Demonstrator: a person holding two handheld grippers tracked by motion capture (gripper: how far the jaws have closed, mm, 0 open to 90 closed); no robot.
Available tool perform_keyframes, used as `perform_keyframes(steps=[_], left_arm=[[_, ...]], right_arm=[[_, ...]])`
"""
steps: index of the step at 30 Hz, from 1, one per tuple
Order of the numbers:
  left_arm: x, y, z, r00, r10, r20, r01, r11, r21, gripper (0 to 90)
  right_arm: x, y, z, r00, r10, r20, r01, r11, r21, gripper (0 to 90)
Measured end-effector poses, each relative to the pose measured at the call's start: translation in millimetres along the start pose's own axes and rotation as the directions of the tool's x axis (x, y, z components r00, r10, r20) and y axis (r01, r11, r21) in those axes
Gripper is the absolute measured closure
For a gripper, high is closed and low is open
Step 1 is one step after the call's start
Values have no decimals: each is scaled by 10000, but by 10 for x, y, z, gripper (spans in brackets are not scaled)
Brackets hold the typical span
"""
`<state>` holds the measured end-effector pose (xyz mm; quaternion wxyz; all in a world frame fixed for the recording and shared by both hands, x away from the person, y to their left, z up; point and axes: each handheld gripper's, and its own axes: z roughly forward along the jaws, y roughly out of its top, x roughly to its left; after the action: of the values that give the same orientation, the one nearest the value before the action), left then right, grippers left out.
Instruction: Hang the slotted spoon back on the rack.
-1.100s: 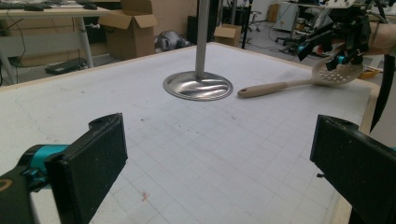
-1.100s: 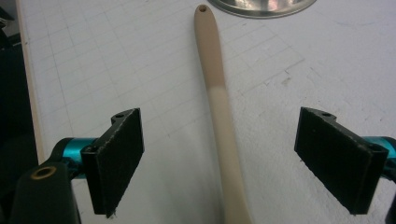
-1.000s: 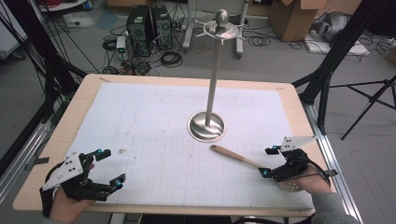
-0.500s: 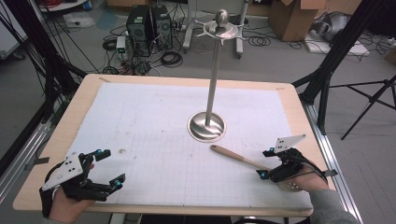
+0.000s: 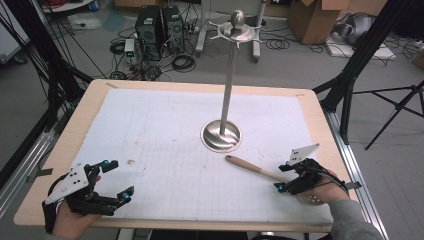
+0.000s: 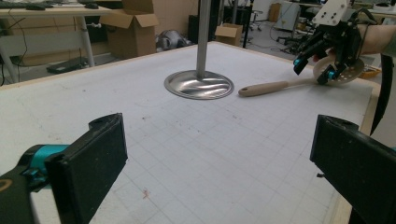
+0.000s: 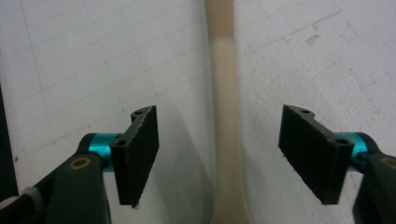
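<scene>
Tabletop (image 5: 150,100): metal stand (image 5: 221,135) mid-board, slotted spoon (image 5: 250,168) lying flat just right of its base, handle toward the stand. Step in hand looks like the pickup. Right gripper (image 7: 219,156) straddles the handle, jaws just closing, pads not yet touching. Next: close fully, lift, probably hang it on the stand. Left gripper (image 6: 215,172) wide open, idle, holding nothing.

Wooden table (image 5: 90,107) with a white grid sheet (image 5: 150,140) on top; steel stand (image 5: 221,135) mid-table, beige slotted spoon (image 5: 250,168) near the right edge.
</scene>
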<state>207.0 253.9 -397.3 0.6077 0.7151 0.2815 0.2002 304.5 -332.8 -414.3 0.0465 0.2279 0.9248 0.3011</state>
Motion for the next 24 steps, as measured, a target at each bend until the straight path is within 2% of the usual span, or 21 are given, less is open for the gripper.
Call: perform_keyframes(steps=[8,14,19,24], left_arm=[[1,-1,-3,10000,-18,-5,18,10000,1,43],[3,-4,-3,10000,-17,-10,17,10000,9,43],[5,-7,-4,10000,-67,-20,67,10000,-14,43],[9,-6,-11,10000,-57,-9,57,10000,-3,43]], right_arm=[[0,1,41,9999,-120,-4,120,9988,477,408],[1,3,46,9998,-129,170,118,9982,592,471],[8,8,64,9986,-344,407,309,9960,833,527],[9,9,70,9986,-292,431,251,9955,913,572]])
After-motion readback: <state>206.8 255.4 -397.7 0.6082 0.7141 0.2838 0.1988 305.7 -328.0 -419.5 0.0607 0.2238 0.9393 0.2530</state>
